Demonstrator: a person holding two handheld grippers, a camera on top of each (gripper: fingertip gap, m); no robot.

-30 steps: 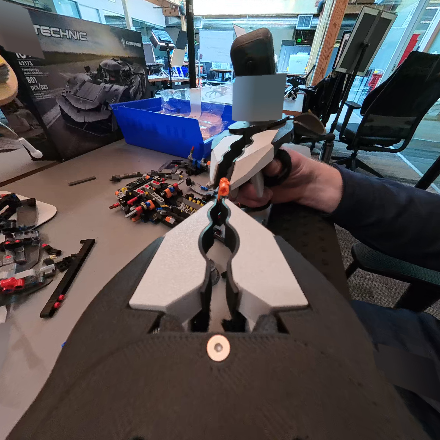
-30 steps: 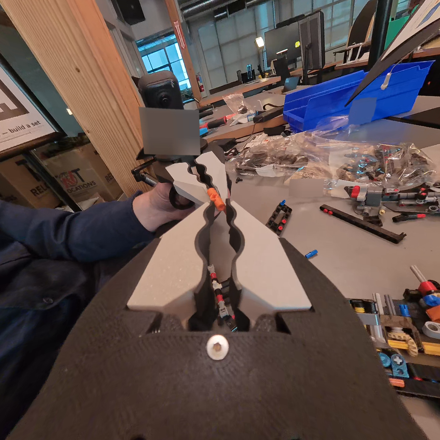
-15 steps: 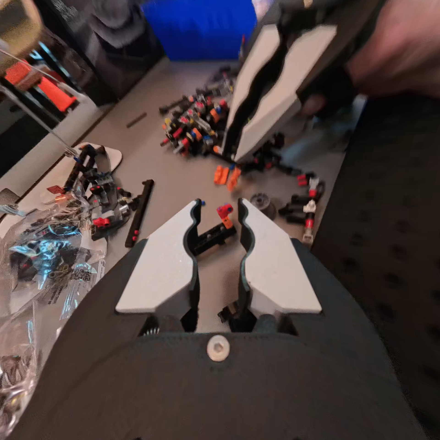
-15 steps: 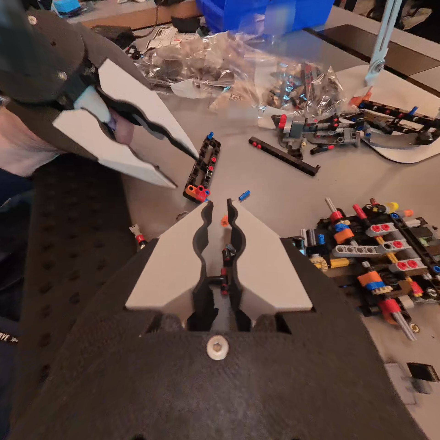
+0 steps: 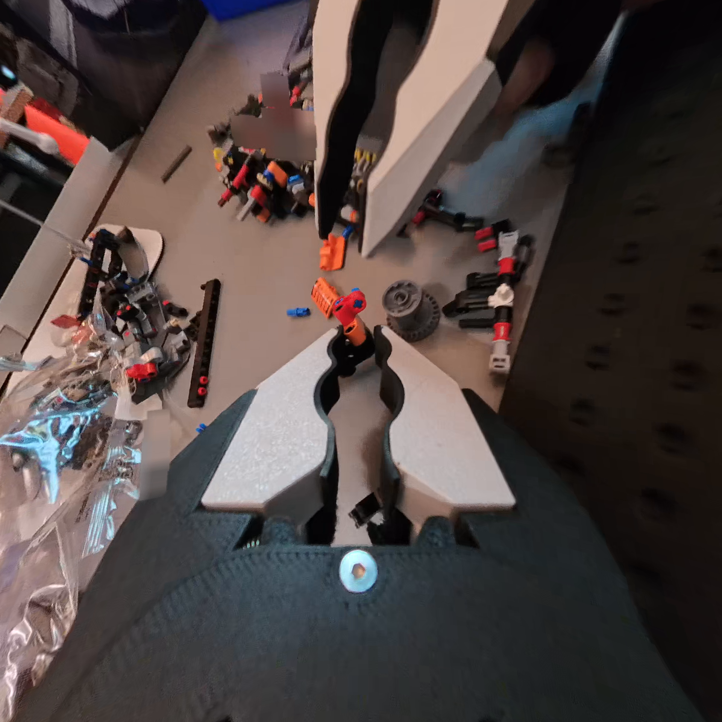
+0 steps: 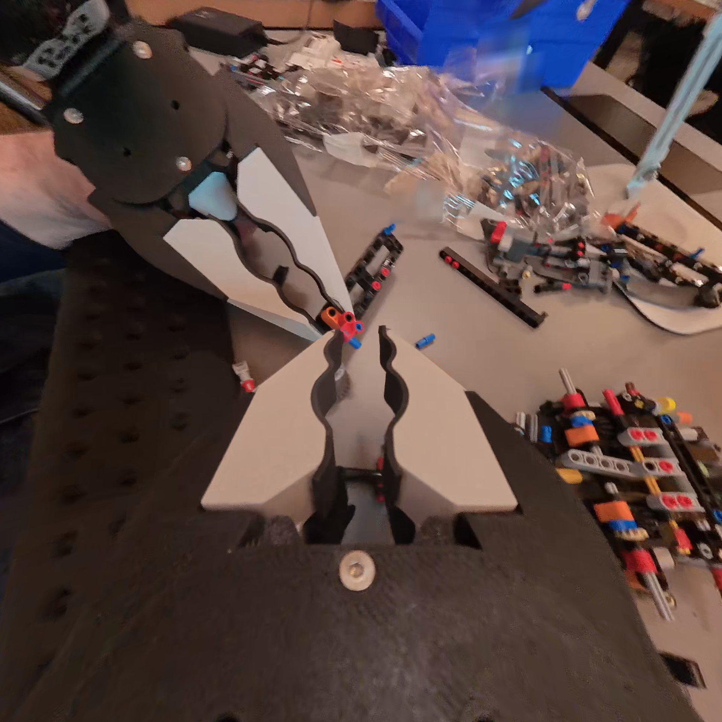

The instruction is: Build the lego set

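Observation:
A black lego frame (image 6: 376, 262) lies on the grey table (image 5: 254, 273), with an orange connector (image 5: 355, 332) and a red connector (image 5: 351, 304) at its near end. My left gripper (image 5: 358, 335) straddles that end; its jaws stand narrowly apart and close to the frame. It also shows in the right wrist view (image 6: 338, 322). My right gripper (image 6: 358, 335) is open and empty, its tips just short of the red connector (image 6: 347, 326). In the left wrist view it (image 5: 345, 244) hovers over an orange piece (image 5: 332, 254). A second orange piece (image 5: 324, 299) lies nearby.
A grey hub (image 5: 410, 308), a blue pin (image 5: 299, 311), a long black beam (image 5: 205, 344) and a black-red-white assembly (image 5: 496, 289) lie around. A large colourful assembly (image 6: 633, 469), bags of parts (image 6: 429, 117), a blue bin (image 6: 488, 39) and a black perforated mat (image 5: 625, 351) border the area. The tips of one gripper are about 4 cm away from the tips of the other. The blue pin (image 5: 299, 311) is about 6 cm from my left fingertips. Look for it in the right wrist view (image 6: 424, 339) too.
Both grippers came down from mid-air, where they were shut together on an orange piece. The left opened, then narrowed around the frame's end. The right opened wider.

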